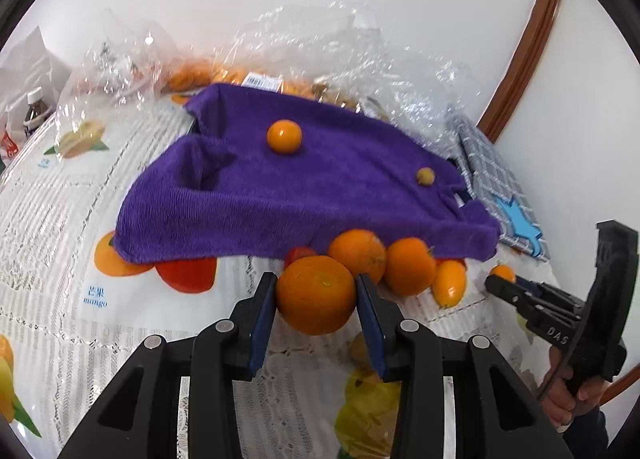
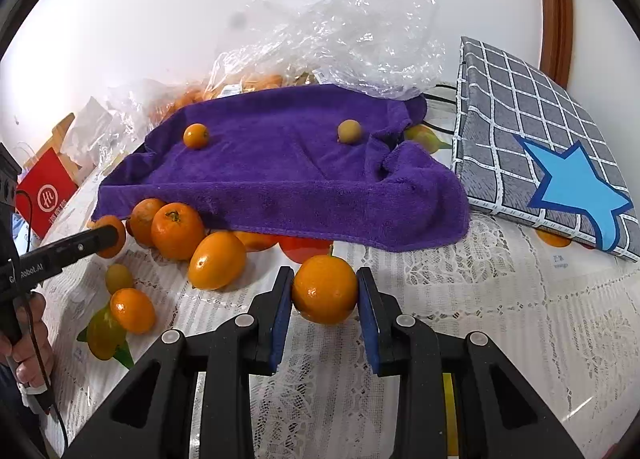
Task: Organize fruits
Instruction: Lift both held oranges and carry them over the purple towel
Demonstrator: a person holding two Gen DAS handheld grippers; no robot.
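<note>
In the left wrist view my left gripper (image 1: 316, 293) is shut on a round orange (image 1: 316, 299), held just in front of the purple towel (image 1: 300, 187). My right gripper (image 2: 325, 291) is shut on a smaller orange fruit (image 2: 325, 293) near the towel's (image 2: 280, 167) front edge. On the towel lie a small orange (image 1: 284, 137) (image 2: 196, 135) and a yellow-green fruit (image 1: 425, 177) (image 2: 349, 131). Several loose oranges (image 1: 358, 251) (image 2: 177, 231) and an oval kumquat (image 1: 450, 283) (image 2: 217, 259) crowd the towel's near edge.
Crumpled clear bags (image 1: 328, 51) (image 2: 348, 39) holding more oranges lie behind the towel against the wall. A grey checked fabric pack with a blue star (image 2: 540, 147) sits to the right. A red bag (image 2: 46, 193) and a bottle (image 1: 36, 109) stand left. A lace tablecloth (image 2: 480, 299) covers the table.
</note>
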